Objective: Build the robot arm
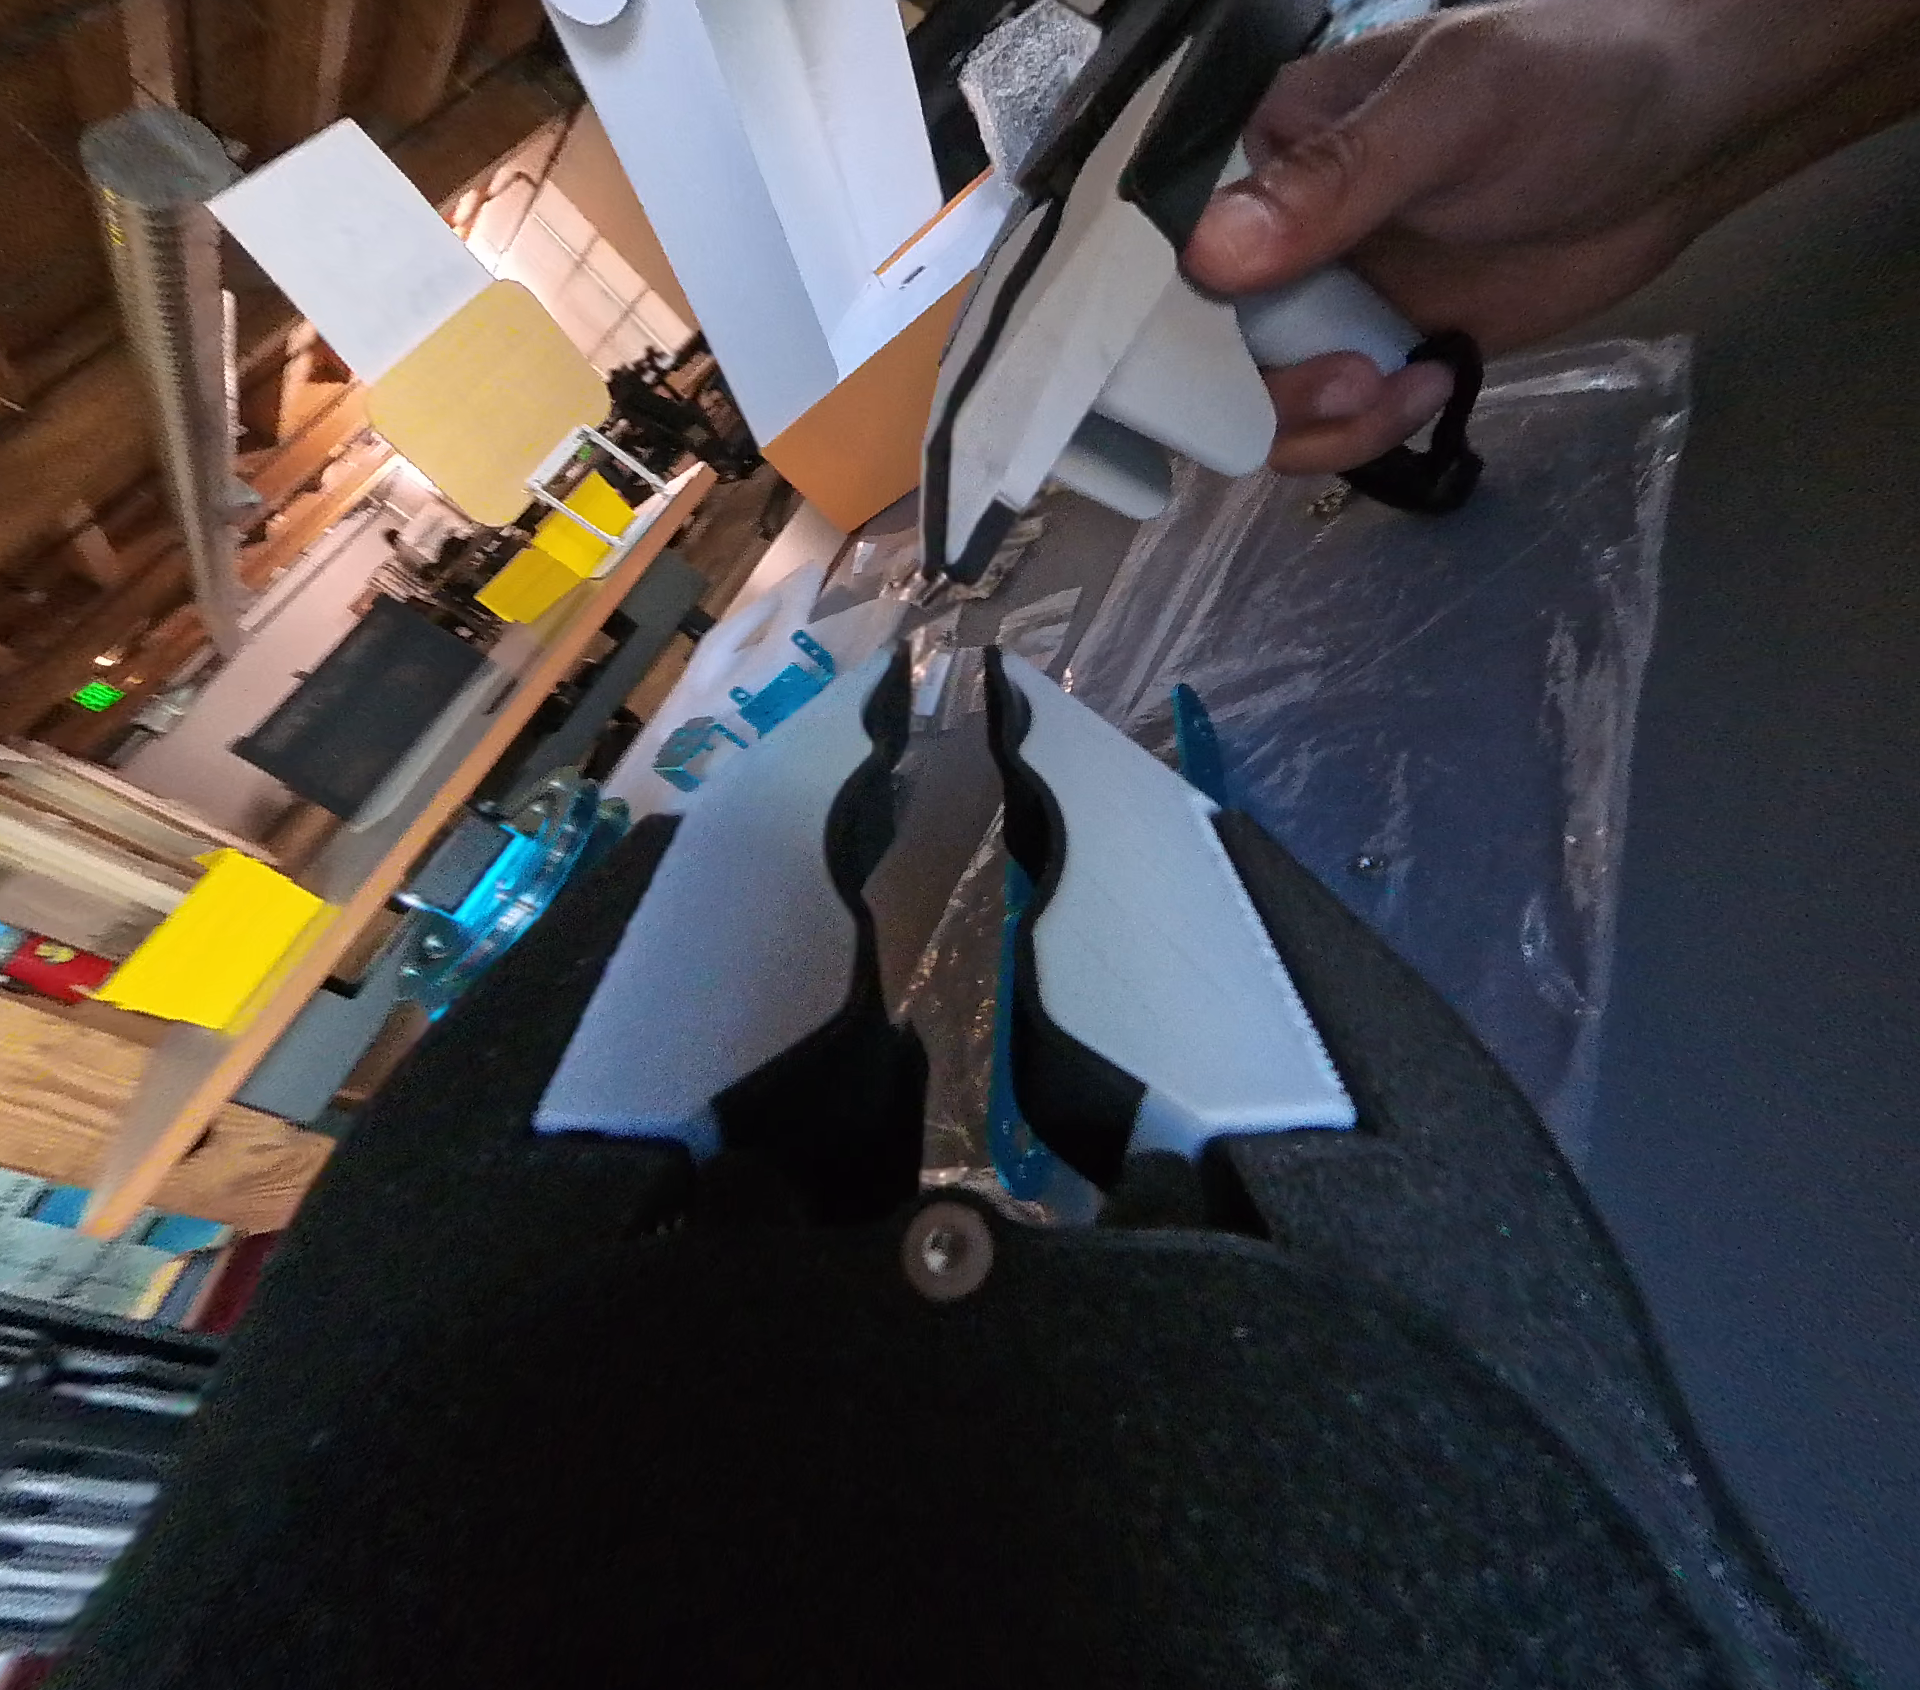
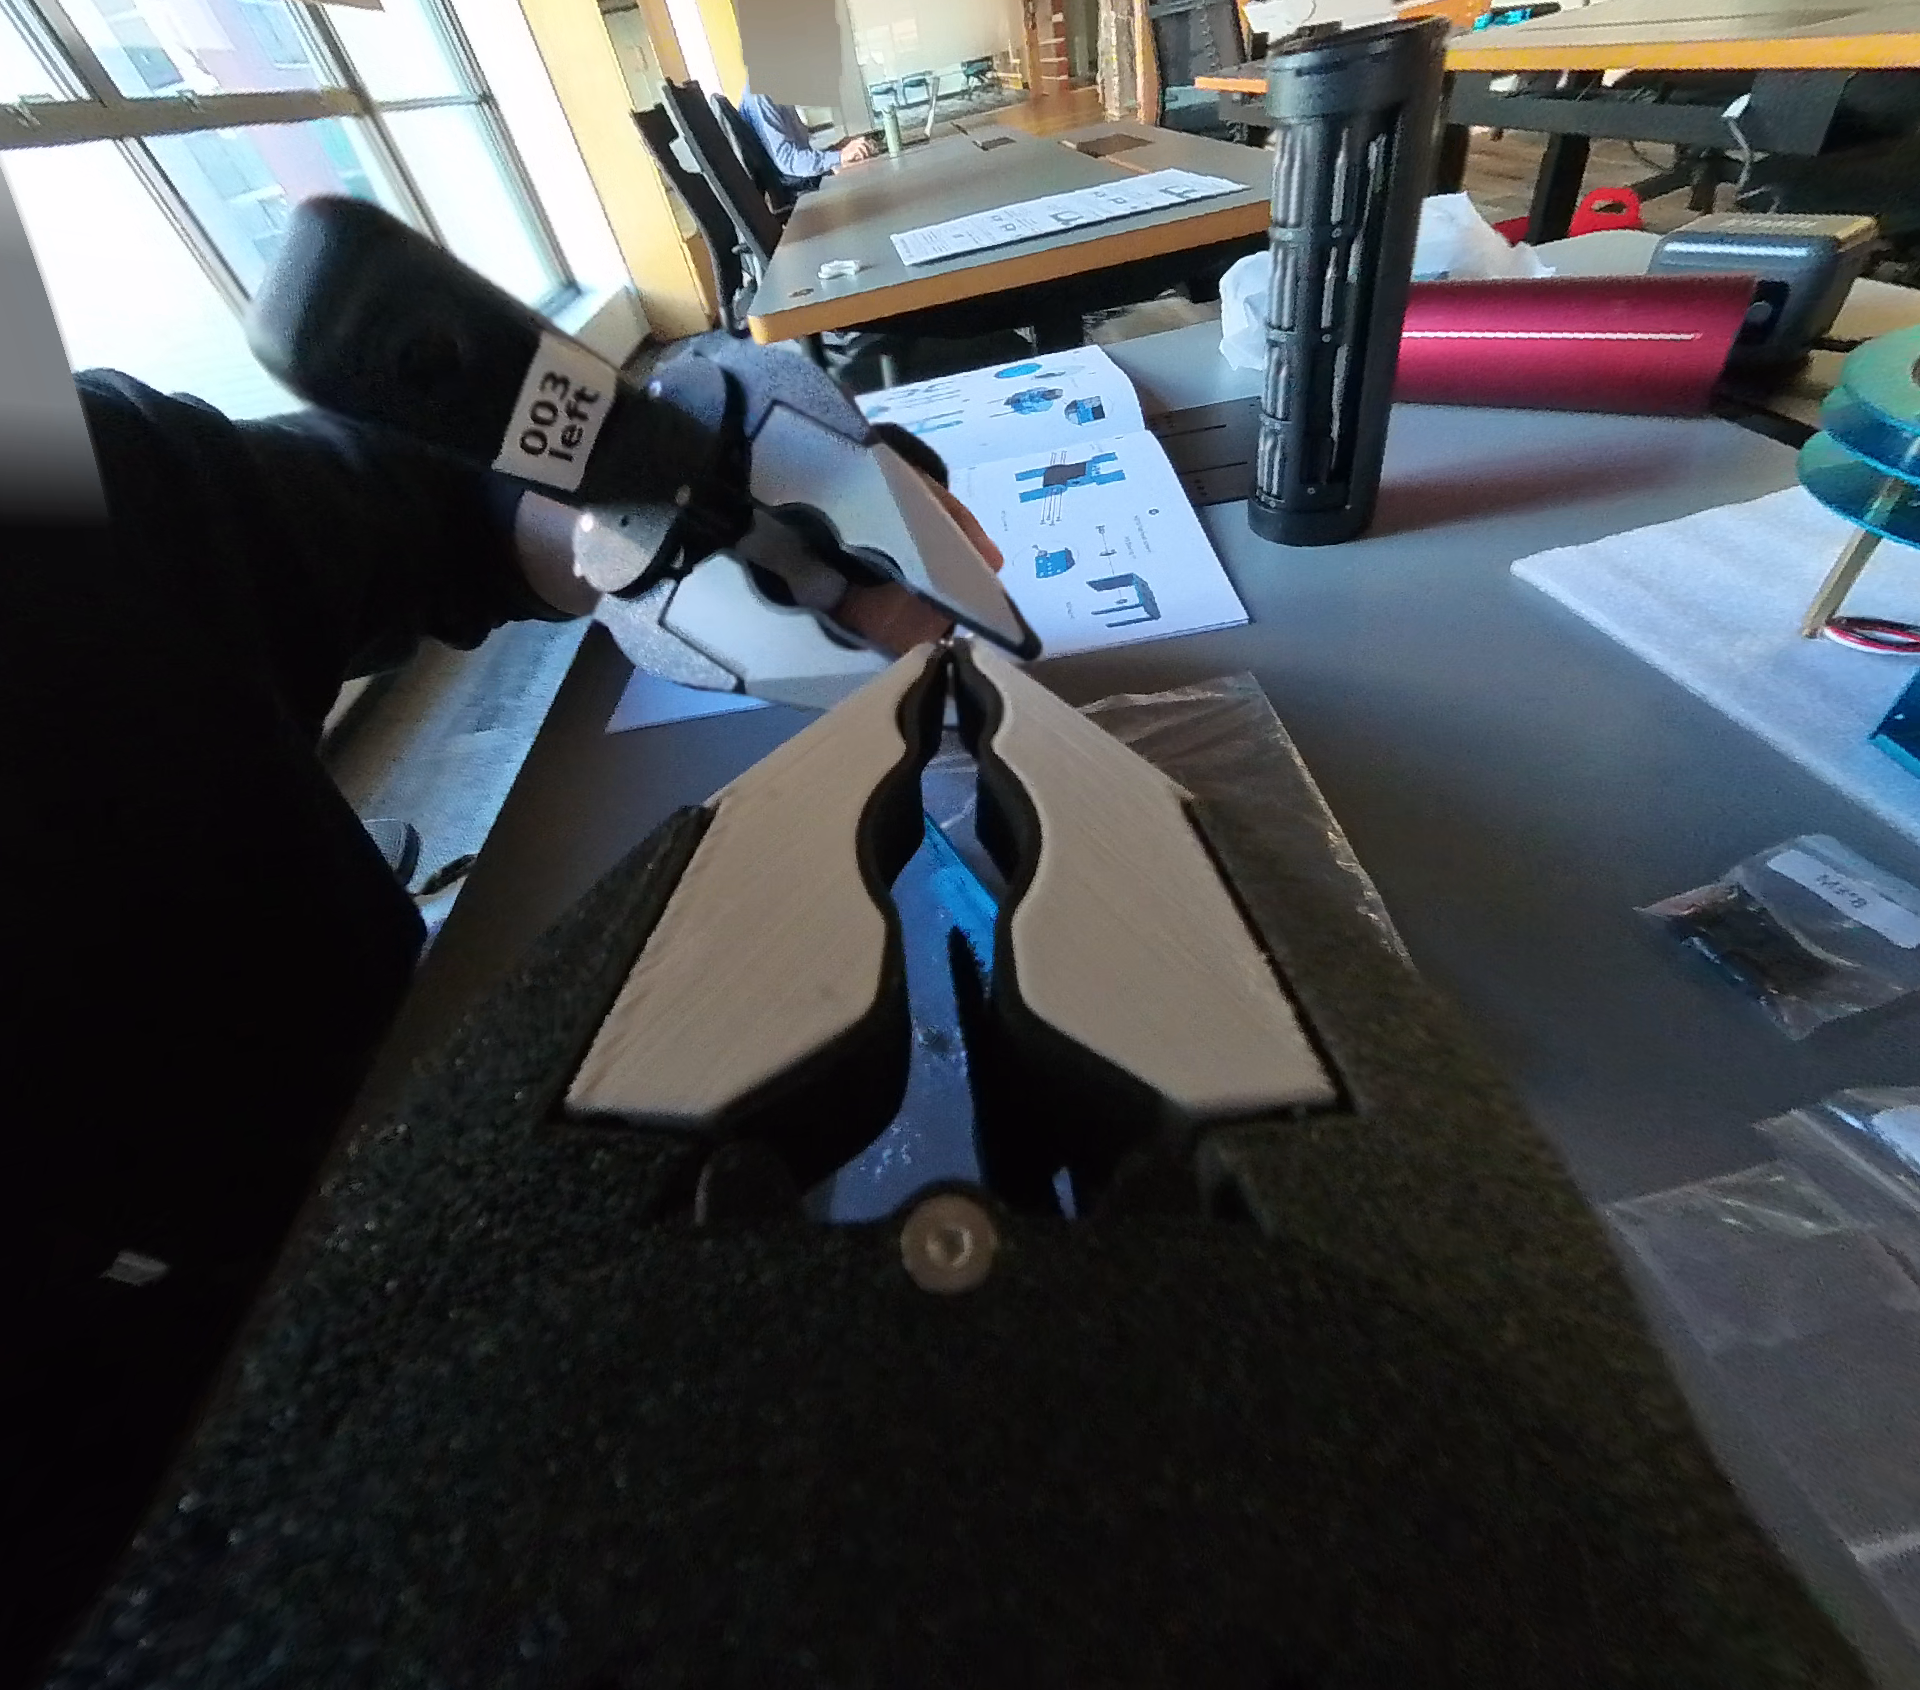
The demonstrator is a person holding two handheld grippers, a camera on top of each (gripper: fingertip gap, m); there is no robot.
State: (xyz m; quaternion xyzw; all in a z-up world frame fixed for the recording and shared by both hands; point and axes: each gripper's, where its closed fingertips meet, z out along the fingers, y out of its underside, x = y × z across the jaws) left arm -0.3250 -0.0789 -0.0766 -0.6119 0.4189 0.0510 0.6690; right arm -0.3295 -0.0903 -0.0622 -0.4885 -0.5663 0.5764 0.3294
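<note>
My right gripper (image 2: 951, 653) is shut, with a tiny metal part, seemingly a screw (image 1: 928, 591), pinched at its tips; it also shows in the left wrist view (image 1: 940, 575), coming down from above in a bare hand (image 1: 1455, 186). My left gripper (image 1: 945, 658) has its jaws a narrow gap apart and nothing between the tips. It sits just below the right gripper's tips. In the right wrist view it (image 2: 997, 632) comes in from the left, almost touching the right gripper's tips. A blue metal strip (image 1: 1013, 1017) and a clear plastic bag (image 1: 1403, 653) lie under both grippers.
On the grey table (image 2: 1455, 757) are an open instruction booklet (image 2: 1070, 497), a black cylinder case (image 2: 1330, 290), a red metal case (image 2: 1558, 352), teal acrylic discs (image 2: 1870, 435), a white foam sheet (image 2: 1714, 601) and small part bags (image 2: 1787, 923). An open white box (image 1: 727, 82) and blue brackets (image 1: 779, 695) stand beyond. My left and right fingertips are right by each other.
</note>
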